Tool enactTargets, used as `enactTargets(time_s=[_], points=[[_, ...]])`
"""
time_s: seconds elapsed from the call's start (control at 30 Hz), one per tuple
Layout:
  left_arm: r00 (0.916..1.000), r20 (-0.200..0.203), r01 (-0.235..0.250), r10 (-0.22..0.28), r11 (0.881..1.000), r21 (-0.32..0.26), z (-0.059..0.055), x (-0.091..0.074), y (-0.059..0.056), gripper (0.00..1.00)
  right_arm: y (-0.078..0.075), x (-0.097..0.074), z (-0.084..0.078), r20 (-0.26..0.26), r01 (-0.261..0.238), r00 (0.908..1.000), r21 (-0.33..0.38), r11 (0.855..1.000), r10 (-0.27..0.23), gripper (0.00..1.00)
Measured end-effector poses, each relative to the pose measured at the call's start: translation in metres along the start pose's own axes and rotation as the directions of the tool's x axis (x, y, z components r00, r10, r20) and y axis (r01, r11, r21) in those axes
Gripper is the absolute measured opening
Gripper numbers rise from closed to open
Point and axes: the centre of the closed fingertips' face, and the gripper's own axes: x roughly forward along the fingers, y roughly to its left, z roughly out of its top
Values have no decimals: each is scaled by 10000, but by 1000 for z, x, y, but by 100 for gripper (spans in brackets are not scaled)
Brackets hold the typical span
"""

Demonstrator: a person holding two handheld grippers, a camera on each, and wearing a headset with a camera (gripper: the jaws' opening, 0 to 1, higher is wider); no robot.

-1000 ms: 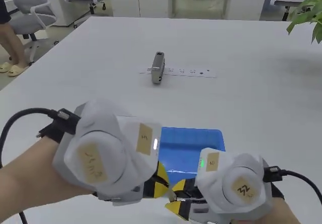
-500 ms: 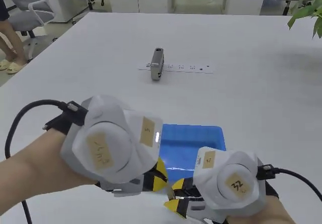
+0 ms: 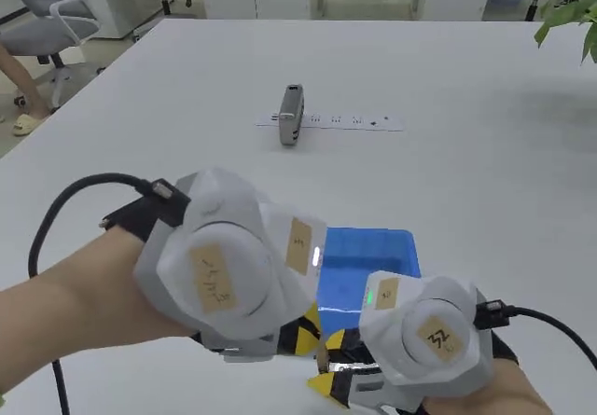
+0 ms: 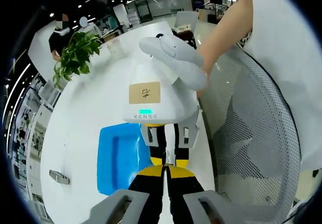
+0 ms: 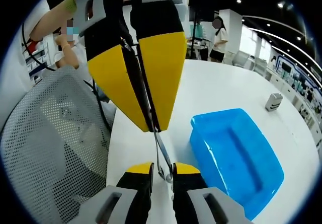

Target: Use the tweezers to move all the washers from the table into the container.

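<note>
state: left tongs (image 4: 166,169) and right tongs (image 5: 162,169) both pinch tweezers (image 5: 160,151) | risk: a mistimed release could drop them off the worktop's (image 5: 211,93) near edge

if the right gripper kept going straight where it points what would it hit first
Most likely the left gripper. Its yellow jaws face the right gripper head-on, with just the tweezers bridging the gap between them.

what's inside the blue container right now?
Right gripper view: the container floor is bare blue, nothing lying on it. Head view: its near end is covered by the left hand-held gripper and right hand-held gripper.
</note>
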Motion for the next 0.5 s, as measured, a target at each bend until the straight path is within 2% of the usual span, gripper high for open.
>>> enactTargets(time_s=[0.07, 0.2, 0.5], points=[[9998, -54, 181, -182, 9996, -226, -1, 3, 0, 0, 1, -4, 6, 201, 75, 9998, -69, 9999, -74, 12], [9989, -367, 282, -290, 9994, -201, -8, 7, -1, 0, -1, -12, 15, 624, 190, 9979, -5, 9998, -189, 8], [9993, 9, 368, -369, 9961, -800, -5, 7, 1, 0, -3, -9, 14, 511, 37, 9987, 81, 10000, -41, 5]])
